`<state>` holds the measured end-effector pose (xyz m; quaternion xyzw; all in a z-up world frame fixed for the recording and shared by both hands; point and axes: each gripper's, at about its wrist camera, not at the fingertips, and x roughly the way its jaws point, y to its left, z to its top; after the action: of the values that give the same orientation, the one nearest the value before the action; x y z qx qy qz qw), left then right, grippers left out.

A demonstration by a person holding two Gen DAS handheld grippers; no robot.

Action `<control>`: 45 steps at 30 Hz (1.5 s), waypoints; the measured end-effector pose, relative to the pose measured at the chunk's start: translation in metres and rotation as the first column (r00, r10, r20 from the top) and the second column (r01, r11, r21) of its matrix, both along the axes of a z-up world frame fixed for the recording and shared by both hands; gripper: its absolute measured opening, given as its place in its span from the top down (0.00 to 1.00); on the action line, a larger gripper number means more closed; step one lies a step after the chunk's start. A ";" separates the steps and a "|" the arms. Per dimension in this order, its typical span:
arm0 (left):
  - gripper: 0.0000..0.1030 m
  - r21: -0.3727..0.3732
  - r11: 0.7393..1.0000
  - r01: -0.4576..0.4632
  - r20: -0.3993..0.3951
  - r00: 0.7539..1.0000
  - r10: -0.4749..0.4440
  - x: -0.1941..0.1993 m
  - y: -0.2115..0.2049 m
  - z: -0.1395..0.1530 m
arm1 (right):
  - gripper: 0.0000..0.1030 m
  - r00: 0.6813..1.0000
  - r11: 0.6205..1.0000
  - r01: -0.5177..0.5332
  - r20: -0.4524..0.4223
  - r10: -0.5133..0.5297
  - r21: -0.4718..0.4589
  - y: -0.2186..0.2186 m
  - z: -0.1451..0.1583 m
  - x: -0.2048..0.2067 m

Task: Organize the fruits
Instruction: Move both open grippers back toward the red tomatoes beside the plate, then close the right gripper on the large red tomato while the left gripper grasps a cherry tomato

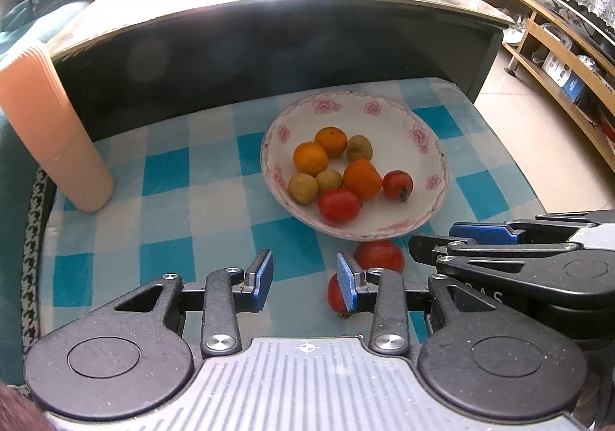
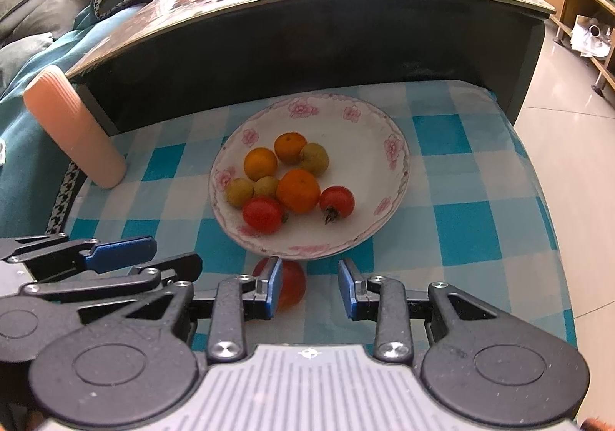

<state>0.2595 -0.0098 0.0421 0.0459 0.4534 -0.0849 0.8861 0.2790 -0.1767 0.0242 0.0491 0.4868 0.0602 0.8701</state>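
Left wrist view alone shows two loose tomatoes (image 1: 378,256) before the plate (image 1: 430,196); both grippers' jaws apart, empty.

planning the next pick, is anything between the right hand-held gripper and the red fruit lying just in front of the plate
Nothing visible blocks it. The red fruit lies on the checked cloth just beyond the right hand-held gripper, beside its left finger rather than between the open jaws. The plate sits behind the fruit, and the left hand-held gripper is off to the side.
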 end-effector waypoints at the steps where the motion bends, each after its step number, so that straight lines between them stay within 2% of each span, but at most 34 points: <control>1: 0.56 0.001 1.000 0.000 0.000 1.000 0.000 -0.001 0.001 0.000 | 0.56 1.000 1.000 -0.001 -0.001 0.001 0.000 0.001 0.000 -0.001; 14: 0.55 0.001 1.000 0.012 -0.028 1.000 -0.012 -0.013 0.010 -0.005 | 0.56 0.999 1.000 -0.028 -0.029 0.028 0.003 0.009 -0.006 -0.011; 16: 0.53 -0.004 1.000 0.011 -0.035 0.999 -0.011 -0.014 0.014 -0.006 | 0.56 0.999 0.999 -0.039 -0.036 0.039 0.011 0.011 -0.008 -0.013; 18: 0.43 -0.009 1.000 0.007 -0.040 0.999 -0.007 -0.014 0.018 -0.007 | 0.56 0.998 0.999 -0.048 -0.041 0.049 0.018 0.012 -0.010 -0.012; 21: 0.35 -0.018 1.000 -0.004 -0.041 0.999 0.003 -0.013 0.027 -0.007 | 0.56 0.998 0.998 -0.047 -0.050 0.048 0.039 0.011 -0.012 -0.011; 25: 0.35 -0.041 0.999 -0.034 -0.055 0.998 0.031 -0.010 0.040 -0.008 | 0.50 0.998 0.998 -0.034 -0.051 0.037 0.054 0.010 -0.014 -0.008; 32: 0.30 -0.096 0.990 -0.103 -0.044 0.994 0.099 -0.002 0.069 0.002 | 0.50 0.997 0.997 -0.011 -0.079 0.017 0.073 0.010 -0.027 0.002; 39: 0.30 -0.089 0.991 -0.098 -0.060 0.994 0.093 -0.001 0.068 -0.003 | 0.50 0.994 0.996 0.007 -0.114 0.003 0.086 0.015 -0.042 0.011; 43: 0.29 -0.084 0.993 -0.085 -0.067 0.995 0.079 0.000 0.064 -0.007 | 0.42 0.993 0.995 0.021 -0.117 -0.009 0.098 0.015 -0.043 0.015; 45: 0.29 -0.081 0.993 -0.081 -0.071 0.995 0.075 0.000 0.062 -0.009 | 0.41 0.994 0.994 0.025 -0.107 -0.014 0.102 0.014 -0.044 0.016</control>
<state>0.2593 0.0525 0.0332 -0.0121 0.4806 -0.0707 0.8740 0.2950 -0.1624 -0.0201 0.1020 0.5282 0.0743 0.8397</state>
